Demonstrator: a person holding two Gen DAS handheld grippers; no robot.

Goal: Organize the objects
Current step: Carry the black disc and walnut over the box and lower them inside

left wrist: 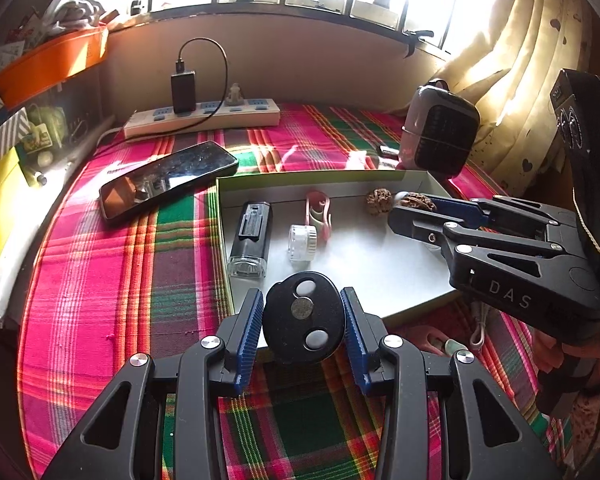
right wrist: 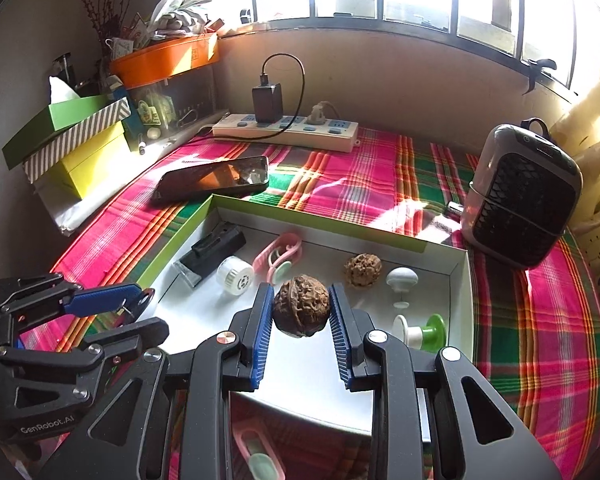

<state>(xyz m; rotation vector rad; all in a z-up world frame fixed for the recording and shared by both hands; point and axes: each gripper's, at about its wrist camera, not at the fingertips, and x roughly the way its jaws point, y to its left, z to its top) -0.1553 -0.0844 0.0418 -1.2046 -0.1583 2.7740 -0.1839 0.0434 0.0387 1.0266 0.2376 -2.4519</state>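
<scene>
The left gripper [left wrist: 303,322] is clamped on a flat black oval remote with grey buttons [left wrist: 304,316], at the near edge of the shallow white cardboard tray [left wrist: 380,264]. To its right, the right gripper [right wrist: 302,312] pinches a brown wrinkled walnut [right wrist: 301,310] above the tray floor.

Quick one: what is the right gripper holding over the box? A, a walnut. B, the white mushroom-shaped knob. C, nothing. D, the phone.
A: the right gripper has its blue pads pressed on a brown walnut, held above the box.
</scene>
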